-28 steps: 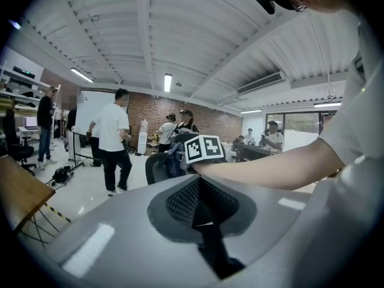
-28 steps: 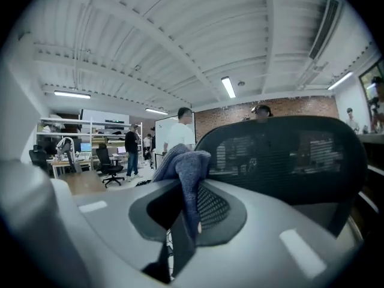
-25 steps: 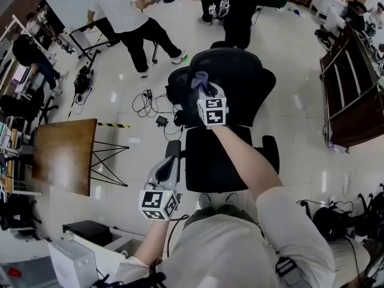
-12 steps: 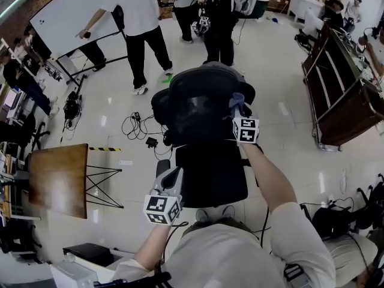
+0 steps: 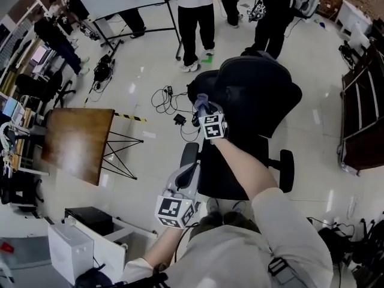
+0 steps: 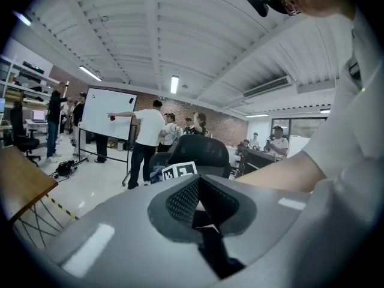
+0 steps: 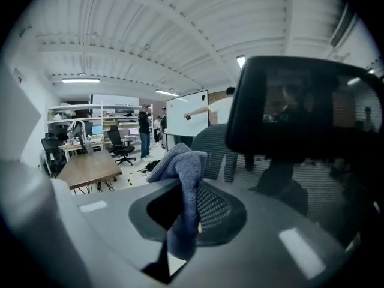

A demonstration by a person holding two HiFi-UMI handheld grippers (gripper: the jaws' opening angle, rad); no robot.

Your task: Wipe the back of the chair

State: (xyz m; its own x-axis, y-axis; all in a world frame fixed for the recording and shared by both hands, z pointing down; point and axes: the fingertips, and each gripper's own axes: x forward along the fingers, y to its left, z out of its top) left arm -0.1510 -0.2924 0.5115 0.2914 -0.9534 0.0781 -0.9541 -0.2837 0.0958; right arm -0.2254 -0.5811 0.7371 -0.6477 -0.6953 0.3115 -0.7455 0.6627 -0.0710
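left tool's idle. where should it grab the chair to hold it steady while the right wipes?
Probably the armrest nearest the left tool: a narrow bar just ahead of it. Open the shut jaws and come from above, across its width. The back of the chair is too broad, and the right tool holds the cloth there.

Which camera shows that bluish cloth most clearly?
The right gripper view: the cloth fills the middle, pinched in the right gripper. The head view shows only a small tuft; the left gripper view barely shows it.
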